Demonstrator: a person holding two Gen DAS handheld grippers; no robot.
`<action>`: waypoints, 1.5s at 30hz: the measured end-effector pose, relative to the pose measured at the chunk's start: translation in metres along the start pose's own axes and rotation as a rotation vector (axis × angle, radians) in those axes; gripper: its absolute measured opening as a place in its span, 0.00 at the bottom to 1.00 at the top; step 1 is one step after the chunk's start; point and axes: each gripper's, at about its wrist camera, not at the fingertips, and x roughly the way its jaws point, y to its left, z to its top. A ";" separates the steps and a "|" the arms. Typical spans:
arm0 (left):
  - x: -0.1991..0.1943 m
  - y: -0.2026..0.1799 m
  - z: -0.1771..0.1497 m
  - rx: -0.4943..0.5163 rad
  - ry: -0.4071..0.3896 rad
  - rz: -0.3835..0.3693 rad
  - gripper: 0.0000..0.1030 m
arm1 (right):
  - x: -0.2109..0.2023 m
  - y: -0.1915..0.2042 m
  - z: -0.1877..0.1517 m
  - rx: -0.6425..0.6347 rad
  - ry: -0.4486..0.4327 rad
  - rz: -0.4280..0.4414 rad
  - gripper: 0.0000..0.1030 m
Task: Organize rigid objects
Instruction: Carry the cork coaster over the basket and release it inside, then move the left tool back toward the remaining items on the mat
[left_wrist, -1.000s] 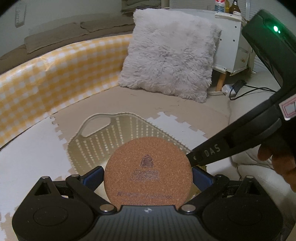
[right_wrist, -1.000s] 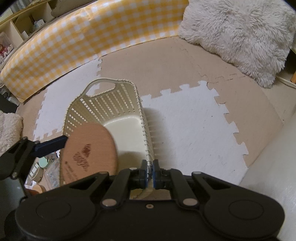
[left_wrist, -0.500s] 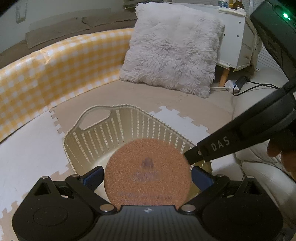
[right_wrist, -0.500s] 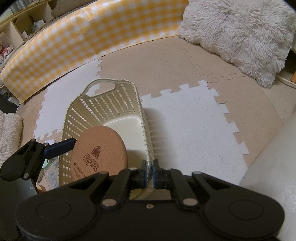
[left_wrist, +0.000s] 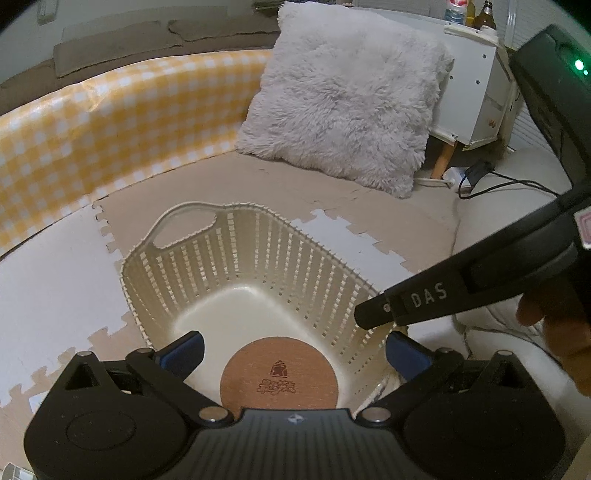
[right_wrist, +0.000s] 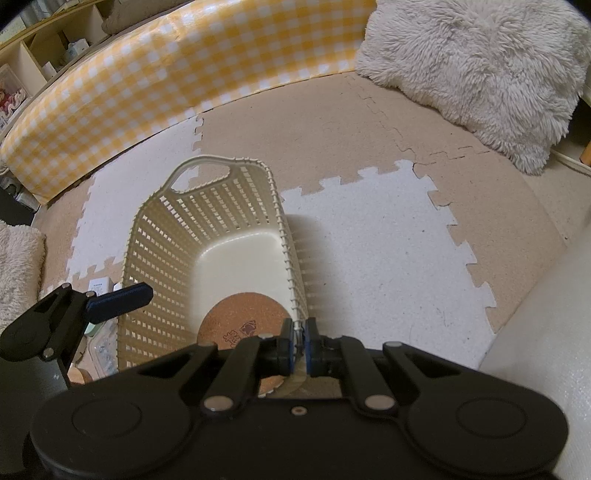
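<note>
We see the cork coaster (left_wrist: 279, 373) lying flat on the bottom of the cream slatted basket (left_wrist: 236, 258), at the near end, printed side up; nothing touches it. Our left tool (left_wrist: 293, 347) hangs over that end with its blue fingers (left_wrist: 183, 349) spread wide, one on each side above the coaster, grasping nothing. Our right tool (right_wrist: 299, 341) is clenched on the basket's near right rim, the thin plastic edge pinched between its two pads; in the left wrist view its black body (left_wrist: 413, 299) reaches in from the right, with part of a hand (left_wrist: 554, 325) behind it. The basket stands on the floor, on beige and white puzzle mats (right_wrist: 376, 258); beyond it run a yellow checked bumper (right_wrist: 177, 74) and a shaggy white cushion (left_wrist: 343, 110), well apart from the basket.
</note>
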 end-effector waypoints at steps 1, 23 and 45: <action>-0.001 0.000 0.000 -0.001 0.001 -0.001 1.00 | 0.000 0.000 0.000 0.000 0.000 0.000 0.06; -0.055 -0.016 0.005 -0.008 -0.032 -0.027 1.00 | 0.000 -0.001 0.001 0.012 0.000 -0.002 0.06; -0.104 -0.015 -0.032 -0.095 0.028 0.115 1.00 | 0.000 0.002 0.000 -0.017 -0.007 -0.018 0.05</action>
